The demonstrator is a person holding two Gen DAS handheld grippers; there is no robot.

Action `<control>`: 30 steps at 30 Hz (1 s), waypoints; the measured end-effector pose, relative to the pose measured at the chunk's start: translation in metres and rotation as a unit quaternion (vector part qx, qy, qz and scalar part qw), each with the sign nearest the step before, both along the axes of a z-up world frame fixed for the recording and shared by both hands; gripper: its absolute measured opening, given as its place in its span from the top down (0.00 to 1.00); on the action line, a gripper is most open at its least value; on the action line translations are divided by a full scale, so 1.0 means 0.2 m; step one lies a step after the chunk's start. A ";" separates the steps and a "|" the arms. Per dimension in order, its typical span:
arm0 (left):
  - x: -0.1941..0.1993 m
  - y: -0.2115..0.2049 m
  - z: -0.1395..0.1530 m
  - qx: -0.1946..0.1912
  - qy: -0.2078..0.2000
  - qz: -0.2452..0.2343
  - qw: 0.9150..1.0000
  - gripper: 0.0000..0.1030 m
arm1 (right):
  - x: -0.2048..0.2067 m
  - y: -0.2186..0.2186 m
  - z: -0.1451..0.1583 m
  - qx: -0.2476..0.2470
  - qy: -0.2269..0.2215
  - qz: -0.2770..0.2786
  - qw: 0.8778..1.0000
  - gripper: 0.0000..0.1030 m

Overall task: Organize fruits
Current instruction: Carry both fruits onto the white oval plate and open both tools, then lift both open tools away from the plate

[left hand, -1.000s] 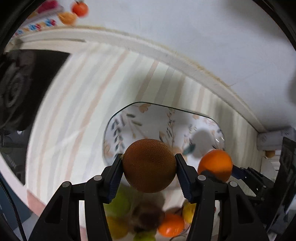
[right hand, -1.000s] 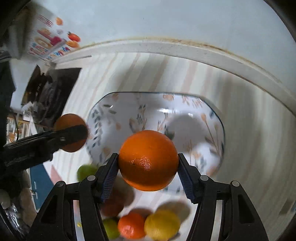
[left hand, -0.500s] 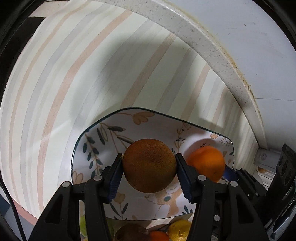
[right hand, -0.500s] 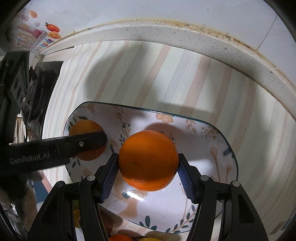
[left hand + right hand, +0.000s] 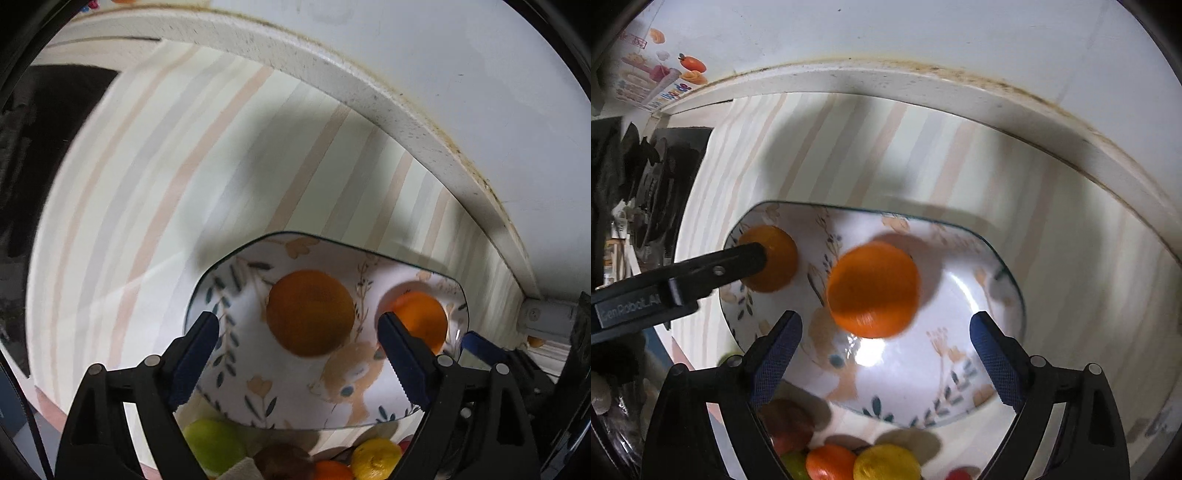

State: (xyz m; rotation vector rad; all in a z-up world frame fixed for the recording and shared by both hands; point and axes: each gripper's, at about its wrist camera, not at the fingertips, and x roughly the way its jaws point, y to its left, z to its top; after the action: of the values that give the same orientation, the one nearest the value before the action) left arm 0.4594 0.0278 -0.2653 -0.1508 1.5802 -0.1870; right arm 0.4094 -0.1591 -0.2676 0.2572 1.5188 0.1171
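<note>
Both grippers point steeply down over the plate (image 5: 1004,280), and their jaws are opening with nothing pressed between the pads. Left gripper (image 5: 299,332) stands spread around a dull brown-orange fruit (image 5: 309,312) that sits on the plate's left half, clear of both pads; right gripper (image 5: 886,328) is spread below a bright orange (image 5: 873,290) near the plate's middle, which shows motion blur and, I judge, is dropping or rolling. That blur is the main worry: a round fruit let go onto a smooth, glossy dish can roll, and the plate's rim looks shallow, so it could run over the near edge toward the pile of loose fruit below, where a lime (image 5: 214,445), a lemon (image 5: 886,463) and a small orange (image 5: 831,461) lie on the striped counter (image 5: 1071,258). It could also knock into the brown fruit, since the two lie near each other. Another risk is the tools themselves: the left gripper's finger lies across the brown fruit in the right view, and the two grippers work close side by side, so lifting out carelessly could clip a fruit or the other tool. Pulling straight up and waiting for the fruit to settle would be safest.
</note>
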 end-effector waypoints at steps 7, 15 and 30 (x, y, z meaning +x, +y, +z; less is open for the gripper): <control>-0.29 0.04 0.20 0.076 -0.074 -0.009 0.994 0.15 | -0.21 -0.01 0.12 -0.044 -0.014 0.003 0.999 0.08; -0.55 0.09 0.46 0.102 -0.143 0.000 0.984 0.15 | -0.46 0.02 0.34 -0.067 -0.069 0.006 0.995 0.08; -1.03 0.04 0.88 0.099 -0.245 -0.022 0.964 0.15 | -0.94 0.10 0.79 -0.077 -0.161 0.010 0.984 0.08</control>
State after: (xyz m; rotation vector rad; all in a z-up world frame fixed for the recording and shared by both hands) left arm 0.2531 0.0365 -0.0884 0.0842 1.0998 -0.0885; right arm 0.2205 -0.1395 -0.1104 0.0937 1.2006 0.0530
